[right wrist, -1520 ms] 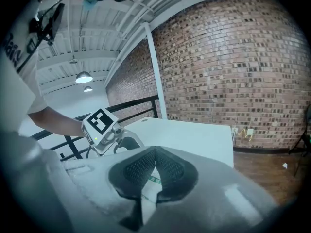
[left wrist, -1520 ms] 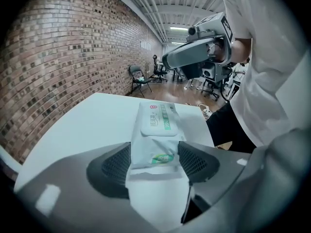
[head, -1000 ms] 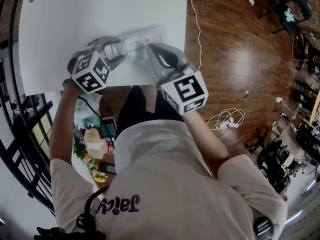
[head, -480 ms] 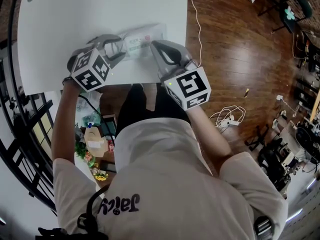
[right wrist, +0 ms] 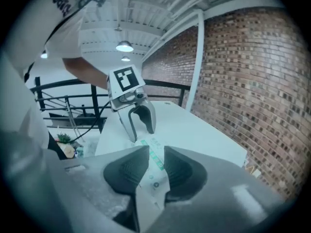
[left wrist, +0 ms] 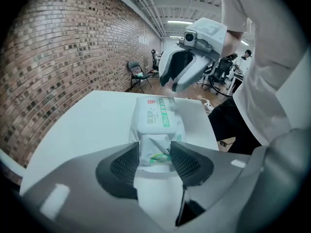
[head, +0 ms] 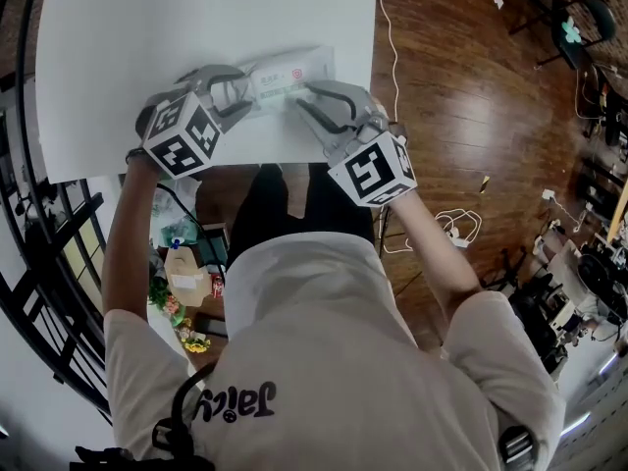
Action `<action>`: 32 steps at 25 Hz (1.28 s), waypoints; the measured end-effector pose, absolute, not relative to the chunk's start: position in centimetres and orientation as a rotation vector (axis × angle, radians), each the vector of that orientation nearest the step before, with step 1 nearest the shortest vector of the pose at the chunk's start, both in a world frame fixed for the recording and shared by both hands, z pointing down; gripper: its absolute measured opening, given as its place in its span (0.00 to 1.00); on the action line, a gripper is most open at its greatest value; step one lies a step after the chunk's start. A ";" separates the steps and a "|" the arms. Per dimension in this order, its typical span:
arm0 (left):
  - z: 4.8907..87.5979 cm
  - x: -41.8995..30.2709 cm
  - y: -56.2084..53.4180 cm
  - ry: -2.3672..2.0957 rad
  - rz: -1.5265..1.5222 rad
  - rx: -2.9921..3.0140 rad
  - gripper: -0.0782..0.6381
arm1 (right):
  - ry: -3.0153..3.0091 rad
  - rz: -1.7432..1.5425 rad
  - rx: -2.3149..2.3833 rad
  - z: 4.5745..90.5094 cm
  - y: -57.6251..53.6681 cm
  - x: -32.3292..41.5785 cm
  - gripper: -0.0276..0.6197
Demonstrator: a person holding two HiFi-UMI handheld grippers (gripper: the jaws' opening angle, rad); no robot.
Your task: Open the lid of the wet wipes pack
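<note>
Head view: the pack (head: pixel 292 70) lies on the table (head: pixel 196 18) between the left gripper (head: pixel 245 101) and the right gripper (head: pixel 299 104). Left gripper view: its jaws clamp the pack's near end, with the lid (left wrist: pixel 156 113) just beyond them. Right gripper view: its jaws have just been opening and stand apart above the pack. Closing there could miss the lid's lip and tug the pack loose.

White wet wipes pack (left wrist: pixel 156 114) on a white surface (left wrist: pixel 87 125) — brown plank floor (head: pixel 461 86).
The pack carries a green band and a small red mark; the left gripper (left wrist: pixel 155 158) is grey, with black mesh-patterned jaws and a black-and-white marker cube.
</note>
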State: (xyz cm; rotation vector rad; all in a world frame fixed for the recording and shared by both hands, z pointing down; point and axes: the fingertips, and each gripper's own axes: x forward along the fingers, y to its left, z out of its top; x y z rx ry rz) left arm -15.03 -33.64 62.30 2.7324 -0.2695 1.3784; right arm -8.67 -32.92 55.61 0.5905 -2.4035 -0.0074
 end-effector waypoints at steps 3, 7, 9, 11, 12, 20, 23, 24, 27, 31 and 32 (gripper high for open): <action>62.2 -15.0 -33.6 -0.271 1.373 2.733 0.42 | -2.371 -0.155 0.477 56.9 -32.2 -9.5 0.21; 62.2 -15.0 -33.7 -0.276 1.369 2.735 0.42 | -2.314 -0.290 0.402 58.5 -31.8 -10.4 0.22; 62.2 -15.0 -33.7 -0.280 1.364 2.738 0.42 | -2.285 -0.331 0.384 59.2 -31.7 -10.7 0.23; 62.1 -15.0 -33.6 -0.283 1.358 2.742 0.42 | -2.259 -0.355 0.385 59.5 -31.8 -10.7 0.23; 62.1 -14.9 -33.6 -0.284 1.356 2.744 0.42 | -2.248 -0.364 0.390 59.6 -31.9 -10.7 0.23; 62.2 -15.0 -33.6 -0.283 1.343 2.749 0.42 | -2.222 -0.431 0.381 59.9 -31.7 -10.8 0.19; 62.2 -15.0 -33.6 -0.280 1.344 2.746 0.42 | -2.223 -0.424 0.385 59.8 -31.6 -10.9 0.16; 62.2 -15.1 -33.6 -0.280 1.343 2.747 0.42 | -2.220 -0.423 0.378 59.8 -31.4 -10.9 0.15; 62.0 -15.4 -33.4 -0.285 1.339 2.747 0.42 | -2.212 -0.427 0.345 59.6 -31.1 -11.3 0.12; 62.0 -15.3 -33.4 -0.289 1.343 2.744 0.42 | -2.238 -0.403 0.333 58.9 -31.1 -11.2 0.10; 61.9 -15.2 -33.6 -0.288 1.344 2.743 0.42 | -2.247 -0.398 0.338 58.7 -31.2 -11.1 0.09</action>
